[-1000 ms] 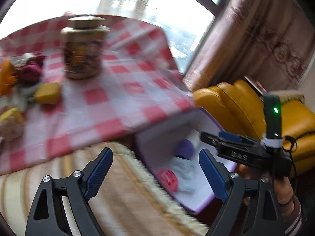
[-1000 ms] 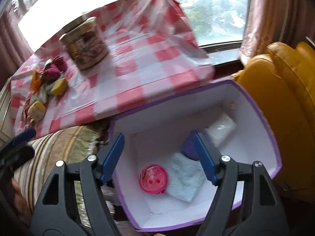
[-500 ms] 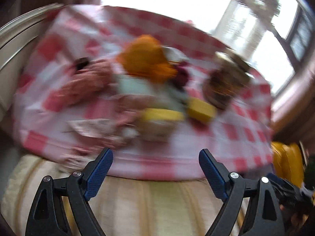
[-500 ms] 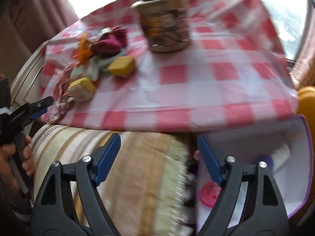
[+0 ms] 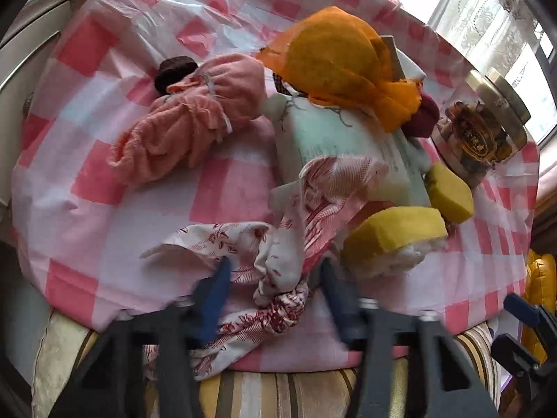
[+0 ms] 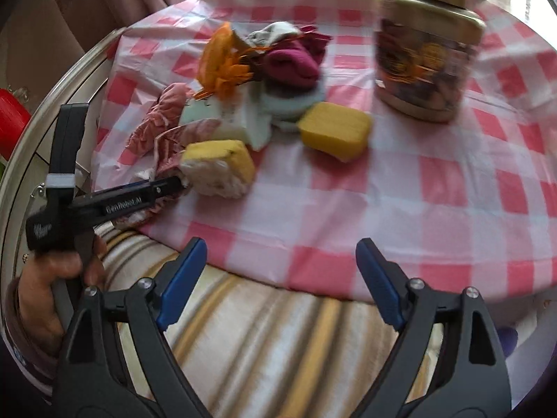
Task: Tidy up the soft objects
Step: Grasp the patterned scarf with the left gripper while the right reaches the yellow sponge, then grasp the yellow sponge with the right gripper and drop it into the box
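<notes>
Left hand-held gripper [image 5: 275, 299]: at the near edge of the surface with the pink-and-white checked plastic cloth [image 5: 104, 104]. The blue pads [image 5: 214, 299] are motion-blurred and stand on either side of the crumpled white cloth with red print [image 5: 275, 268], which drapes over the surface edge. The jaws are part-way open with fabric between them; whether the pads actually touch the cloth I cannot tell. In the right wrist view the same gripper [image 6: 175, 183] appears from the side, its tip at the printed cloth [image 6: 167, 139], just beside the yellow sponge with white scrubbing underside [image 6: 219, 167].

Right hand-held gripper [image 6: 278, 278]: jaws wide apart, nothing between them. It hangs over the striped beige-and-gold cushion [image 6: 271, 341] below the surface edge, well apart from the pile.

Soft objects, all on the surface, clustered on its left part:
- salmon-pink towel bundle tied with white string [image 5: 188, 122], far left, a dark brown round object [image 5: 174, 69] touching its far end;
- orange mesh fabric [image 5: 341, 59] on top of the pile, over a pale mint-green flat packet [image 5: 341, 146];
- maroon rolled fabric [image 6: 292, 62] behind the mesh, resting on a light blue round pad [image 6: 292, 101];
- a second yellow sponge block [image 6: 334, 130], apart from the first, nearer the jar.

Glass jar with gold lid [image 6: 424, 59]: upright, right of the pile, not touching it.
</notes>
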